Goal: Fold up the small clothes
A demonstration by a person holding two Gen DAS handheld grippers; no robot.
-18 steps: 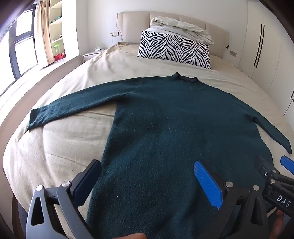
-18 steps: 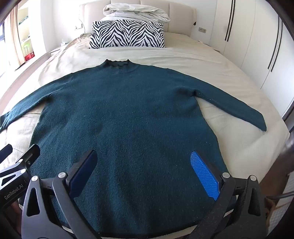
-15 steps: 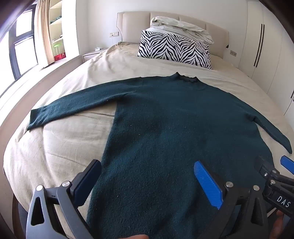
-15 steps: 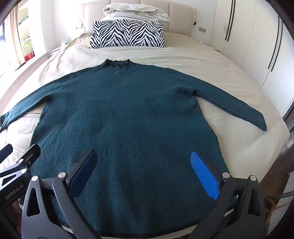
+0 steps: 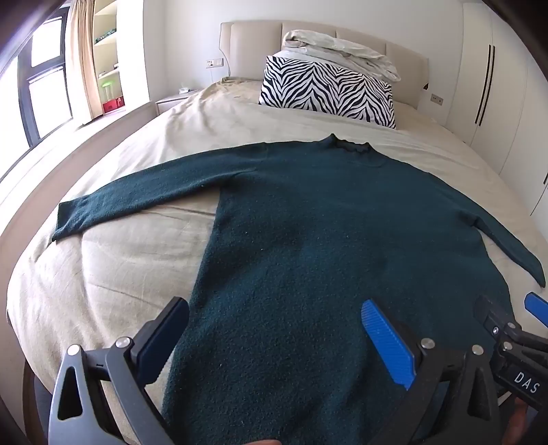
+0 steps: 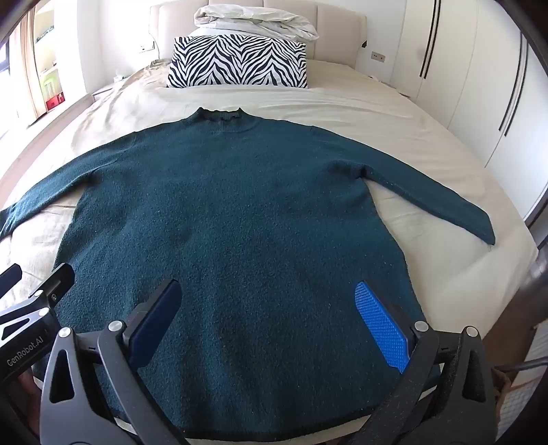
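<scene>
Teal sweater (image 6: 239,222) lies flat on the bed (image 6: 394,113), sleeves spread, collar toward the zebra pillow (image 6: 239,61). Crumpled duvet (image 6: 257,20) sits behind that pillow. Left gripper (image 5: 274,339) and right gripper (image 6: 270,321) hover over the sweater's hem end, jaws spread wide, grasping nothing.

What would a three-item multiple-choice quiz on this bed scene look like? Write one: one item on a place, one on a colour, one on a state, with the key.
1. Where does the zebra pillow lie?
A. beyond the sweater's collar, by the headboard
B. on the sweater's hem
C. on the floor

2. What colour is the sweater?
A. red
B. dark teal
C. white

3. How do the sweater's sleeves lie?
A. folded over the chest
B. rolled up
C. spread out to both sides

Key: 1 A, the pillow leans by the headboard past the collar. 2 B, the knit is dark teal in both views. 3 C, each sleeve stretches flat onto the bed sheet; the left gripper and right gripper are open above the hem.
</scene>
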